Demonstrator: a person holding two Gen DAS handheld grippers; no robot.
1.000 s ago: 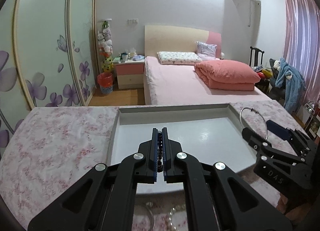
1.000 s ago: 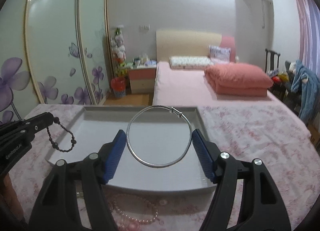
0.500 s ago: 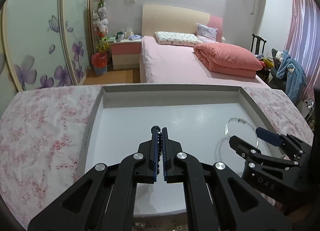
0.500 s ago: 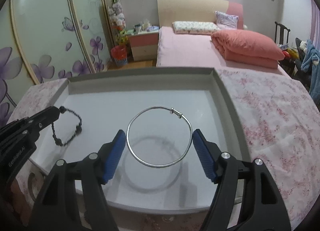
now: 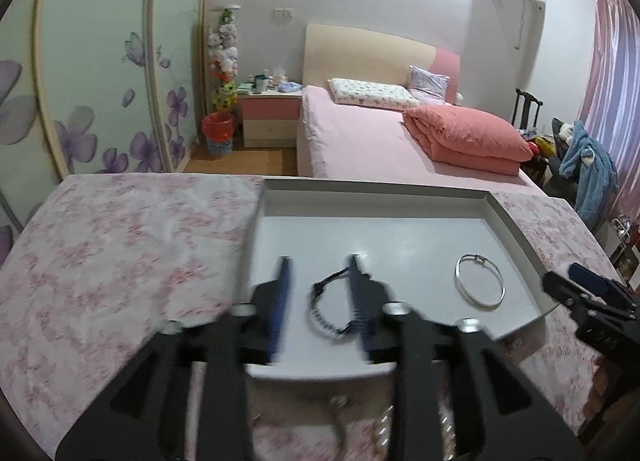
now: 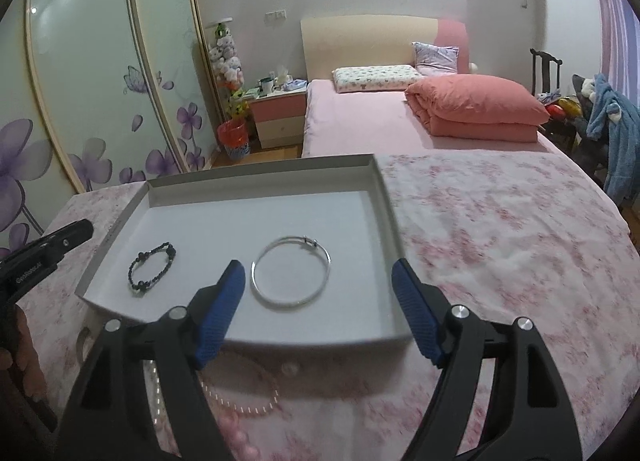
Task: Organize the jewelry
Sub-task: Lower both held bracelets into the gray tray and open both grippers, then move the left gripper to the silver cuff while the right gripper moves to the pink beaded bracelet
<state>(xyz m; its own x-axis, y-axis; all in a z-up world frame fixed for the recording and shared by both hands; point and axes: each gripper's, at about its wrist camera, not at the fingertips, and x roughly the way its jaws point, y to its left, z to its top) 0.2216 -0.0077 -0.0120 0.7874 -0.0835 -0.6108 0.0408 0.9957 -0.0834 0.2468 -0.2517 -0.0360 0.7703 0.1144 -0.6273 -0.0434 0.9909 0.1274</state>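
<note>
In the white tray [image 6: 384, 197] on the flowered worktop [image 6: 500, 229] sit two pieces: one black beaded bracelet [image 6: 151, 269] toward the tray's left edge, one silver bangle [image 6: 291, 272] near the middle, well apart from each other. My left tongs [image 5: 318, 301] are spread wide with nothing between them, hovering over the tray's near edge just above the beaded bracelet, though that view is smeared. My right tongs [image 6: 320, 305] are spread too, gripping nothing, poised over the tray's near edge just in front of the bangle. Now, handling, as I judge it: that bangle looks like thin stiff wire, light and slick, so it will hold its hoop shape but could skid or spring out of the blue pads [image 6: 224, 309]; best pinched across the wire at the rim, or taken across its width with a gentle squeeze. The beaded one is soft and floppy, so it will dangle and drape; any stretch of the bead string will do. On the worktop between the tray's near edge and me, one pink bead strand [image 6: 240, 401] waits, limp and light by the look of it, probably rolling under a careless pinch, and there is something pale and beaded beside it on the left that I cannot make out. So two in, at least one out.
</note>
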